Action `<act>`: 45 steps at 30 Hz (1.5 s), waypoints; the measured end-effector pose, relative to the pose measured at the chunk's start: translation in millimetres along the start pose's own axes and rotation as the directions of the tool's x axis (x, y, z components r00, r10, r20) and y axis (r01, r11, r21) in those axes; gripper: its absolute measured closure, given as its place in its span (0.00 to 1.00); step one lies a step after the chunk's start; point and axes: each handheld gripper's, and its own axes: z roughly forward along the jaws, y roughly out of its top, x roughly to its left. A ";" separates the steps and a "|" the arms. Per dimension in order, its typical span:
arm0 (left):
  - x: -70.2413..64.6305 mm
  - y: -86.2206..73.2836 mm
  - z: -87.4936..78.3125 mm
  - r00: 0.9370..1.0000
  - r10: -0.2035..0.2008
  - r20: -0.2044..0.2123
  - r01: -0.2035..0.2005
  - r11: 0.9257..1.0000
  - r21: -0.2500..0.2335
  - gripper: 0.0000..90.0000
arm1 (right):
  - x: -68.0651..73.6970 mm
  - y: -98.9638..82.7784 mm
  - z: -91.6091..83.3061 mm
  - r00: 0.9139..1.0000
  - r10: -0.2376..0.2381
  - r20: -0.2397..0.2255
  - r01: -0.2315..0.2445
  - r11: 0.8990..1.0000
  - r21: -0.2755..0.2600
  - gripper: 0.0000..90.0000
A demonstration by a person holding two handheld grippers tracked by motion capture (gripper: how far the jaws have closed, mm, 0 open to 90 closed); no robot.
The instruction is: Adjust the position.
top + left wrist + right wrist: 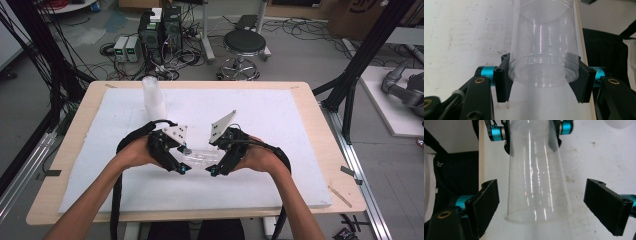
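Observation:
A clear plastic cup (200,159) lies level between my two grippers, just above the white foam board (280,125). My left gripper (182,167) is shut on the cup's narrow base end. In the left gripper view both black pads (502,80) press the cup (544,50) near its bottom ring. My right gripper (214,171) stands open around the wide rim end. In the right gripper view the cup (537,182) sits between the jaws of my right gripper (546,203) with a gap on each side. The left gripper (531,130) shows at the cup's far end.
A tall stack of clear cups (153,97) stands on the board at the back left. The board covers most of a wooden table (320,120). Behind the table are a stool (243,45) and computer boxes (160,32) on the floor, and black frame posts (360,55) flank the table.

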 end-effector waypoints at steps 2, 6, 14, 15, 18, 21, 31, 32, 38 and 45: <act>0.0 -6.6 -3.0 1.000 -0.008 -0.007 0.008 1.000 -0.030 0.47 | 0.1 -3.9 -4.5 1.000 0.009 0.015 -0.009 0.999 -0.039 0.14; -0.4 -22.7 -7.4 0.999 -0.035 -0.021 0.032 0.988 -0.148 0.47 | 0.2 -12.2 -13.3 0.999 0.026 0.024 -0.022 0.993 -0.118 0.14; -1.7 -42.3 -10.5 0.996 -0.085 -0.030 0.071 0.940 -0.333 0.47 | -0.1 -28.7 -21.6 0.998 0.069 0.016 -0.062 0.961 -0.269 0.14; -2.1 -43.8 -10.5 0.995 -0.092 -0.034 0.074 0.931 -0.358 0.47 | -0.4 -30.8 -21.7 0.997 0.071 0.014 -0.064 0.958 -0.280 0.14; -3.0 -48.6 -9.7 0.994 -0.107 -0.024 0.086 0.899 -0.429 0.47 | -0.7 -36.8 -21.4 0.996 0.084 0.002 -0.079 0.945 -0.316 0.14; -3.7 -52.3 -7.6 0.993 -0.116 -0.016 0.094 0.871 -0.482 0.47 | 0.2 -41.9 -19.9 0.994 0.106 -0.009 -0.102 0.932 -0.347 0.14; -6.1 -60.0 -1.3 0.993 -0.117 -0.024 0.080 0.799 -0.596 0.47 | 2.3 -53.5 -9.4 0.990 0.139 -0.032 -0.139 0.889 -0.436 0.14; -6.3 -60.5 -0.7 0.993 -0.113 -0.026 0.075 0.798 -0.598 0.47 | 2.2 -54.1 -8.1 0.990 0.138 -0.035 -0.139 0.887 -0.441 0.14; -7.8 -60.9 4.0 0.994 -0.106 -0.033 0.062 0.778 -0.625 0.47 | 3.3 -55.8 -3.3 0.987 0.151 -0.049 -0.157 0.877 -0.454 0.14; -9.0 -58.9 5.5 0.995 -0.095 -0.026 0.057 0.769 -0.637 0.47 | 3.1 -54.0 -1.5 0.986 0.151 -0.071 -0.166 0.855 -0.491 0.14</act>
